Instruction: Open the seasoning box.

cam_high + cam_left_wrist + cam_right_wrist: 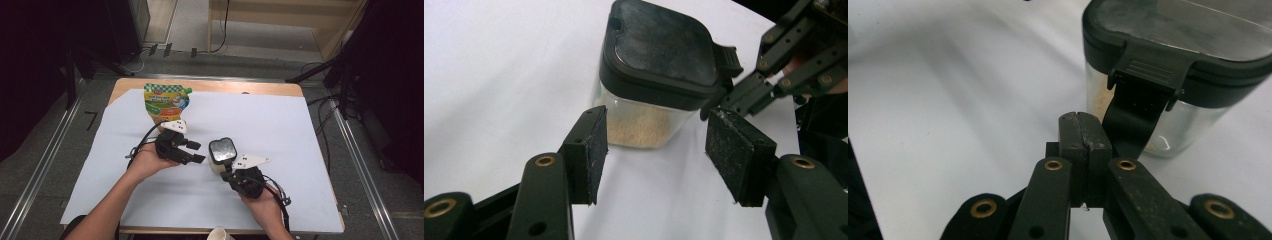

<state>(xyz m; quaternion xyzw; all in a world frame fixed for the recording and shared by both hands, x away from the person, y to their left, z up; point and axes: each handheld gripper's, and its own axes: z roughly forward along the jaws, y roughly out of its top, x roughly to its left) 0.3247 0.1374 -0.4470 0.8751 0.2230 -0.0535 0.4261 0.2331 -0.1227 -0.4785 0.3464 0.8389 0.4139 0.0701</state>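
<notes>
Starting at the left of the high view, a green and yellow pouch is standing near the far edge of the white surface, behind the person's left hand and apart from the work in hand. Just in front of it, the left claw is pointing rightward across the surface with its jaws standing released, nothing pressed between the pads. In the left gripper view, those open pads are framing the container, a clear-walled tub with a black snap lid and pale grains in its lower part, which is sitting upright just beyond the fingertips, not yet between them. Moving right, the container is resting near the middle of the surface, between the two hands. On its near right side, the right claw is coming up from below with its jaws clenched together on nothing; in the right gripper view, its closed tips are sitting just under the lid's latch tab, touching or very nearly touching the strap that hangs down from it. The deciding relation, as I judge it, is that the tub is lying straight ahead of the open left claw, ready to be braced, while the latch is facing the right claw, which is nearer to it and placed to pry upward.
</notes>
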